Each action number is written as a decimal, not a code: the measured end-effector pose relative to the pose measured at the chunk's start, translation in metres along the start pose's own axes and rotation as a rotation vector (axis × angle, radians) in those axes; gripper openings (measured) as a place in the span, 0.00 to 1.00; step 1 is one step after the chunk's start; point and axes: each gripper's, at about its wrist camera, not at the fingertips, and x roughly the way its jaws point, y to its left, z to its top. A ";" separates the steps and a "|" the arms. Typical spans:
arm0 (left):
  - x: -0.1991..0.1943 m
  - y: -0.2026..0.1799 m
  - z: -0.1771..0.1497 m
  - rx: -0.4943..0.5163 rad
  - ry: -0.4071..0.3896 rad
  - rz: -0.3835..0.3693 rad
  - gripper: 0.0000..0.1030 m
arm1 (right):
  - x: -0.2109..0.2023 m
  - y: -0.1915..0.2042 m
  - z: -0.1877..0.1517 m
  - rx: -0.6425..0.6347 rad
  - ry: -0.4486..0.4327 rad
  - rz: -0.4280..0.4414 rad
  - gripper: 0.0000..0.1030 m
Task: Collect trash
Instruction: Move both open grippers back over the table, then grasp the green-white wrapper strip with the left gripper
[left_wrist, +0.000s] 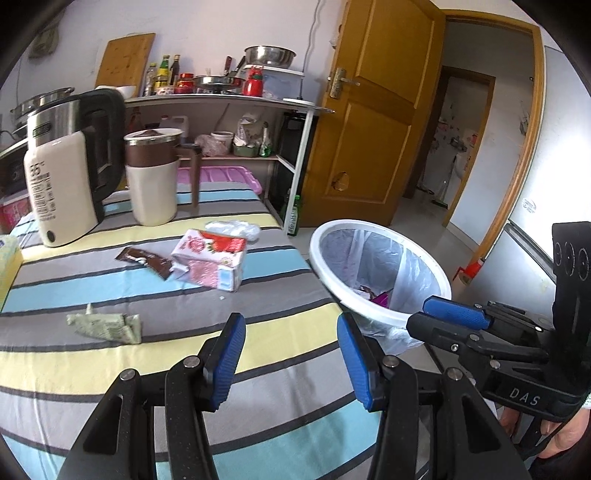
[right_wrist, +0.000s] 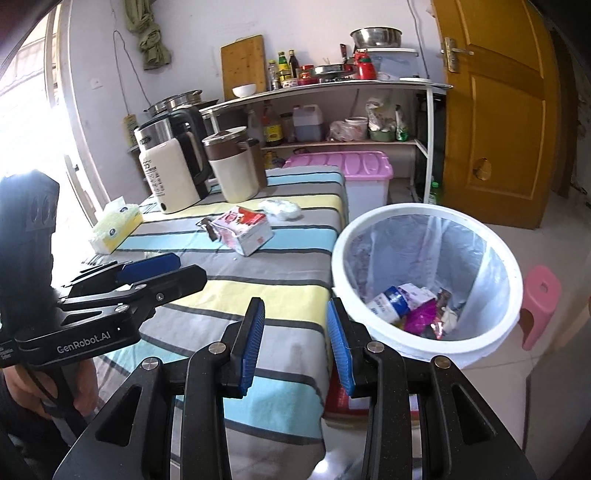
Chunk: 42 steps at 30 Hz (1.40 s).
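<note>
On the striped table (left_wrist: 258, 332) lie a pink-and-white carton (left_wrist: 210, 262), a brown sachet (left_wrist: 146, 260), a crumpled white plastic bag (left_wrist: 234, 227) and a folded green paper wrapper (left_wrist: 107, 325). The carton (right_wrist: 245, 230) and bag (right_wrist: 280, 208) also show in the right wrist view. A white bin (right_wrist: 424, 284) with a clear liner stands beside the table's right edge and holds several wrappers. My left gripper (left_wrist: 291, 362) is open and empty above the table's near part. My right gripper (right_wrist: 295, 343) is open and empty over the table's corner, next to the bin.
An electric kettle (left_wrist: 70, 166) and a cream-and-brown jug (left_wrist: 153, 177) stand at the table's back. A yellow tissue box (right_wrist: 114, 229) sits at the left edge. A pink-lidded storage box (right_wrist: 354, 177), a shelf rack (right_wrist: 332, 110), a wooden door (right_wrist: 495, 110) and a pink stool (right_wrist: 539, 306) surround the table.
</note>
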 end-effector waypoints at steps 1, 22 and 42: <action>-0.002 0.003 -0.001 -0.005 -0.002 0.004 0.50 | 0.001 0.002 0.000 -0.002 0.003 0.005 0.36; -0.026 0.079 -0.009 -0.137 -0.031 0.147 0.50 | 0.036 0.025 0.022 -0.056 0.058 0.061 0.37; 0.006 0.136 -0.008 -0.283 0.038 0.207 0.55 | 0.091 0.034 0.051 -0.114 0.090 0.093 0.59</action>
